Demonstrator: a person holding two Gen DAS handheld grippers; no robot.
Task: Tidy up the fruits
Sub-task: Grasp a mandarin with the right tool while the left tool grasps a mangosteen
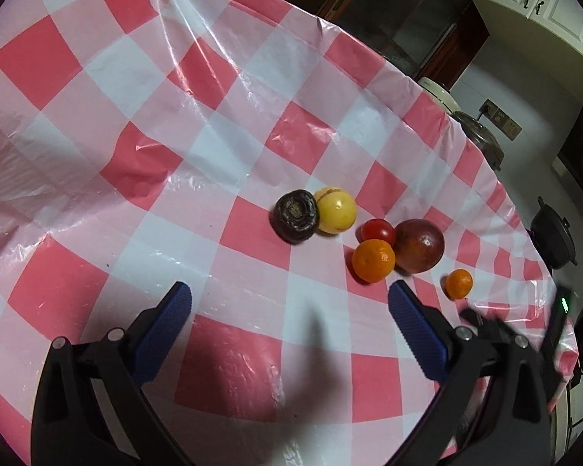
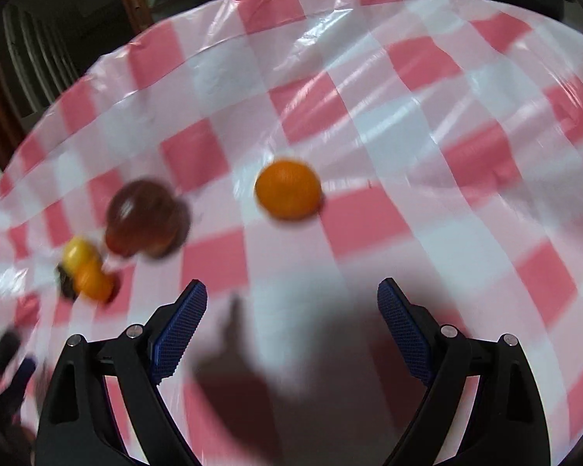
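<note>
Checked tablecloth [image 1: 144, 77] holds fruits [image 1: 373, 260]; blurred right gripper [image 2: 291, 303] seemingly empty.

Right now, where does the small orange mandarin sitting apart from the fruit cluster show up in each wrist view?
Left wrist view: small orange mandarin at lower right, just past the left gripper, alone.
Right wrist view: the same mandarin at centre, ahead of the open right gripper, blurred.
Shared landmark: large dark red round fruit beside it.
</note>
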